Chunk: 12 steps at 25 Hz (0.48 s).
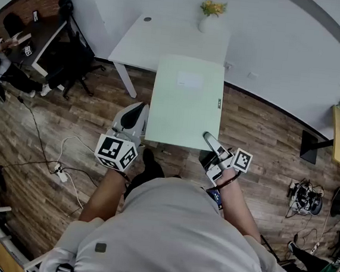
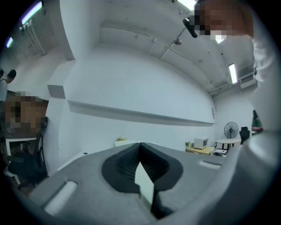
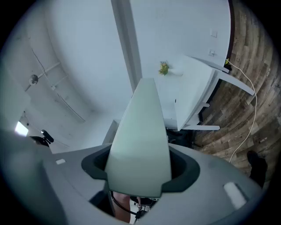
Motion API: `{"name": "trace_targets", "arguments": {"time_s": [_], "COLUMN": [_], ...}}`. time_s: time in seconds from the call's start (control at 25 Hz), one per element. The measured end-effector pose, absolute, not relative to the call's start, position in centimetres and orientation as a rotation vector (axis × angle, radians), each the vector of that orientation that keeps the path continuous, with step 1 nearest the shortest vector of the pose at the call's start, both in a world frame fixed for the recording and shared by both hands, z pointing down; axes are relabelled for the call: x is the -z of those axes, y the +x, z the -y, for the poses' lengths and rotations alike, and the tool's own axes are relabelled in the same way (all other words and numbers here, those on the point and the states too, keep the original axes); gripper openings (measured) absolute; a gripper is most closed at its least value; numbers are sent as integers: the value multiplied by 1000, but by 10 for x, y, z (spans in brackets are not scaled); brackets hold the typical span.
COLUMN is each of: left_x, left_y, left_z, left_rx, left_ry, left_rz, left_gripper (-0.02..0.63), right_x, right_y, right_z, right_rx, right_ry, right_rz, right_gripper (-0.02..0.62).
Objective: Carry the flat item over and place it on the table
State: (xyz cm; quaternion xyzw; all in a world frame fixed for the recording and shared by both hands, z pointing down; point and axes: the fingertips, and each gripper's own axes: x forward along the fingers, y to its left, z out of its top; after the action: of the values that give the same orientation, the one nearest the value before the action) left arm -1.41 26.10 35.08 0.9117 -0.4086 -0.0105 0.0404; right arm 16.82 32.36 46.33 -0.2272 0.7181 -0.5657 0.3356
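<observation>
- Bench [image 1: 137,39]: ahead of both tongs, well apart from them.
- Flat board [image 1: 185,104]: in the air, reaching forward from the tongs.
- Left tongs [image 1: 137,120]: pinch only a sliver of its near corner.
- Right tongs [image 1: 212,143]: stand wide, near edge wedged across them.
- Risk: thin left hold slips; board twists or drops.
- Vase [image 1: 210,19]: at the bench's far edge, could be knocked.

Pale green board [image 1: 186,101], white table [image 1: 167,42], brown plank floor [image 1: 265,141].
The left gripper [image 1: 139,117] and right gripper [image 1: 210,139] are grey, their cubes patterned in black-and-white squares; ahead of them, yellow flowers [image 1: 213,8] in a white vase [image 1: 208,24].
</observation>
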Motion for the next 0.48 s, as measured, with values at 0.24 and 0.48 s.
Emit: {"name": "trace_targets", "arguments": {"time_s": [0.24, 0.48], "left_x": [-354, -361], "left_y": [-14, -21], "left_z": [-252, -231], "left_rx": [19, 9], "left_ry": [2799, 2789], "left_rz": [1249, 1245], "left_gripper": [0, 0], "right_x": [-466, -472], "right_y": [168, 162], "right_z": [-313, -291], "right_rx": [1479, 1493], "right_ry": [-601, -598], "right_rz": [-1877, -1858], "right_gripper": [308, 308]}}
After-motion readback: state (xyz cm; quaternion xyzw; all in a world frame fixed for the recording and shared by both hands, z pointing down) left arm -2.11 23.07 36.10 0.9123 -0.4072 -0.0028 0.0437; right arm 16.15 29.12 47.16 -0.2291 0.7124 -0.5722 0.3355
